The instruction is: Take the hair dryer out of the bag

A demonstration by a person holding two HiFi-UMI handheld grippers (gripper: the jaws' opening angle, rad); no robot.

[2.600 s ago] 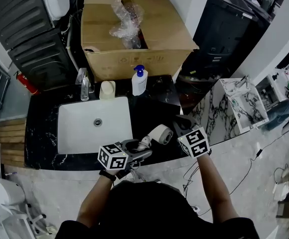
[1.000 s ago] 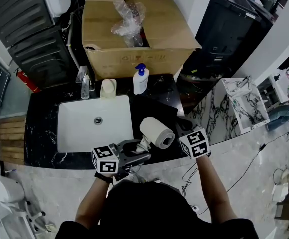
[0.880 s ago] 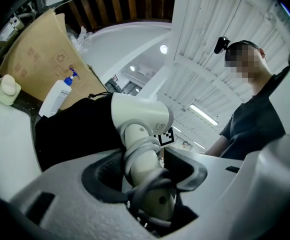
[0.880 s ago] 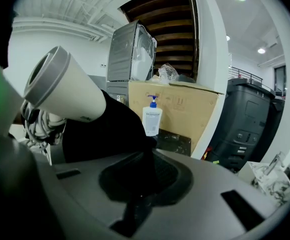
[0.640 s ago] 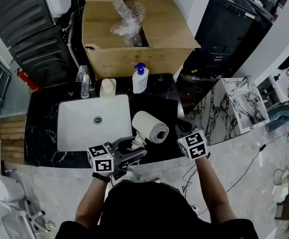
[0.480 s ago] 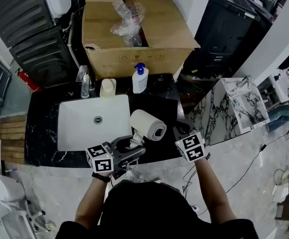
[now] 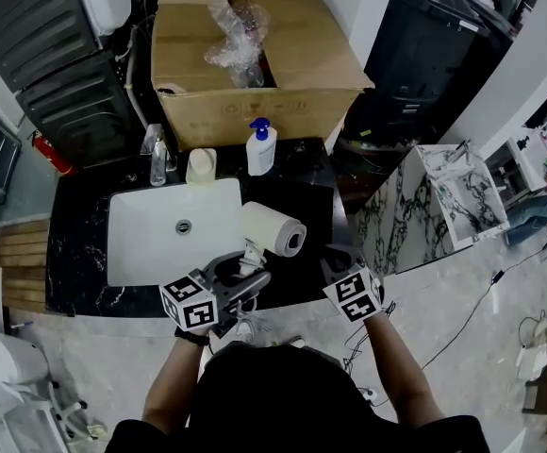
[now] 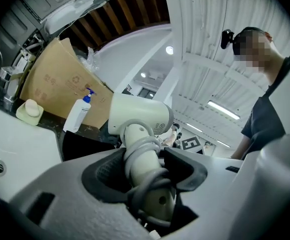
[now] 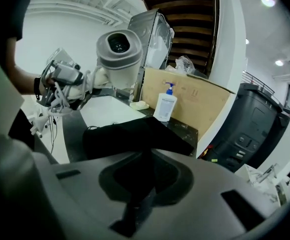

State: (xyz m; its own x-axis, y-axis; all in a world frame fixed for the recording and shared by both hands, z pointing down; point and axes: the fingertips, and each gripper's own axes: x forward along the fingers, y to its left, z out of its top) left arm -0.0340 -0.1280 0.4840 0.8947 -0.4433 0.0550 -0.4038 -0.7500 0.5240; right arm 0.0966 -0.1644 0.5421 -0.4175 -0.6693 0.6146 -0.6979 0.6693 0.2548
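Left gripper clamps the white hair dryer by its cord-wrapped handle. You've drawn it clear of the black fabric bag, which your right gripper pinches shut. Extraction looks done.

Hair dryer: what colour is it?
The hair dryer is cream-white with a grey front rim. The right gripper view shows it best.

Cardboard box behind white sink, pump bottle, soap, black counter
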